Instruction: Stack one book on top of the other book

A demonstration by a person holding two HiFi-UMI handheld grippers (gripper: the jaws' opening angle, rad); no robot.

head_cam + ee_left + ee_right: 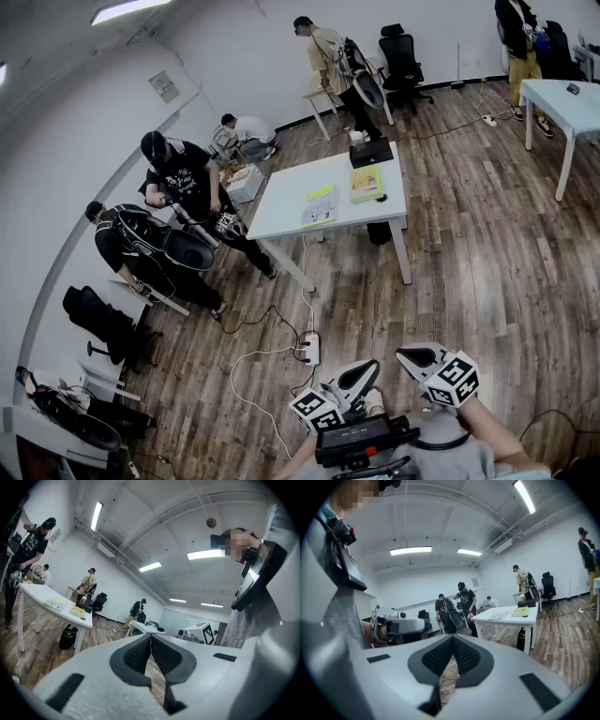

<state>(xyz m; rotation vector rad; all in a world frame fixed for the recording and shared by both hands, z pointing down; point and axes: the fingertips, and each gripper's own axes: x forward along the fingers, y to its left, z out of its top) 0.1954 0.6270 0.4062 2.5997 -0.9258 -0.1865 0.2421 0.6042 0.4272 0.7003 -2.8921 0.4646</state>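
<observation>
Yellow-green thick book [366,184] and thin pale-yellow book [320,204] lie flat, side by side on white counter [281,211]. My left tool [364,373], right tool [409,355]: well apart from counter, both closed, empty. Thin one likely light, floppy; I'd pinch spine edge.

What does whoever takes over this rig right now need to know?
Left claw: shut, empty.
Right claw: shut, empty.
Both are far from the white table.
Two books lie on it side by side, apart: a thin pale book and a thicker yellow-green book, with a black box beyond the thicker one.
Done: nothing stacked.
Left: approach, grasp one book, set it on the other.
</observation>
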